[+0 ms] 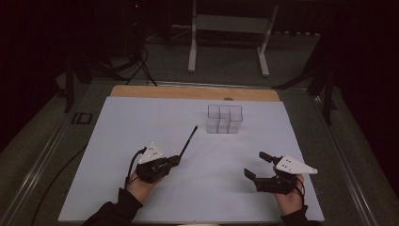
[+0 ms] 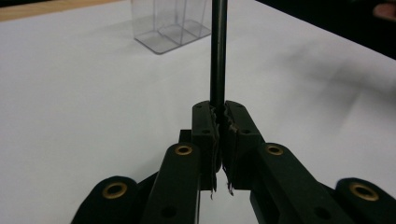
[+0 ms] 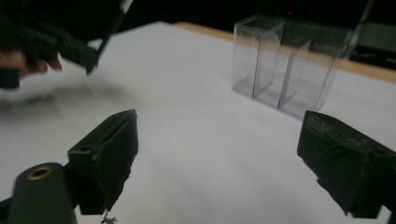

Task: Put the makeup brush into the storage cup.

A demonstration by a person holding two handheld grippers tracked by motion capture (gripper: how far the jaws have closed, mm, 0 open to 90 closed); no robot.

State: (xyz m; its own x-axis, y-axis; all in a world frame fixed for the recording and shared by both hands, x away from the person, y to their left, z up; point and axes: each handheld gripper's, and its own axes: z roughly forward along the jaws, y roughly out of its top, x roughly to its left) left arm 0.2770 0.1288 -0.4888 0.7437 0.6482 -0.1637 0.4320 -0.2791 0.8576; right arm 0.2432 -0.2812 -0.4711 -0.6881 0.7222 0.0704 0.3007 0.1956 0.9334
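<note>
The left gripper (image 1: 178, 159) has its fingers (image 2: 205, 126) clamped on the near end of a thin dark rod (image 1: 189, 140), which slants away from it over the white surface (image 1: 122, 141) toward a clear box (image 1: 225, 118). In the left gripper view the rod (image 2: 218, 51) rises straight out from between the closed fingers, with the box (image 2: 170, 23) farther off and slightly to one side of its line. The rod's far tip stops short of the box, apart from it. The right gripper (image 1: 256, 165) is well apart from the left, near the front right of the surface, its fingers (image 3: 109, 154) spread wide with nothing between them. In the right gripper view the box (image 3: 289, 65) stands upright ahead, its inner walls splitting it into compartments.
</note>
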